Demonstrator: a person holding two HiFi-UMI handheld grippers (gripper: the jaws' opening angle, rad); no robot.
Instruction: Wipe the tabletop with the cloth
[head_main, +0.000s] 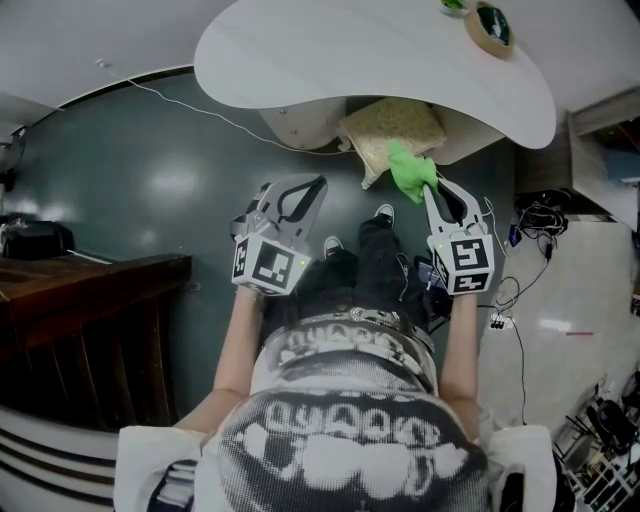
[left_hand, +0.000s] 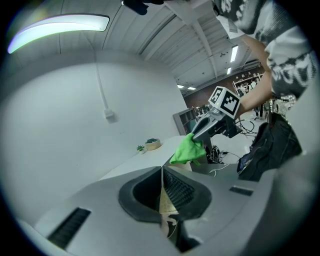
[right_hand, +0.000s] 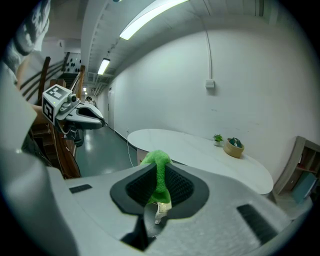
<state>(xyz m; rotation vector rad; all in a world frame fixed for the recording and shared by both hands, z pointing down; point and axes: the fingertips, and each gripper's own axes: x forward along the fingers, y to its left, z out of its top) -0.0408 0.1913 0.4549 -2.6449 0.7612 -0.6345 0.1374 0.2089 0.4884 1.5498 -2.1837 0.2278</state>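
Observation:
A bright green cloth (head_main: 410, 168) hangs bunched from the tips of my right gripper (head_main: 432, 188), which is shut on it. In the right gripper view the cloth (right_hand: 159, 176) is pinched between the two dark pads. The white oval tabletop (head_main: 330, 50) lies ahead of both grippers, with the cloth held in the air short of its near edge. My left gripper (head_main: 316, 188) is held beside the right one, shut, with nothing between its jaws. From the left gripper view the right gripper and the cloth (left_hand: 189, 149) show in front of the table (left_hand: 135, 161).
A small round basket (head_main: 490, 26) and a little plant (right_hand: 218, 138) stand at the table's far right end. A beige sack (head_main: 392, 128) lies under the table. Dark wooden furniture (head_main: 90, 300) stands at left. Cables (head_main: 540, 215) lie on the floor at right.

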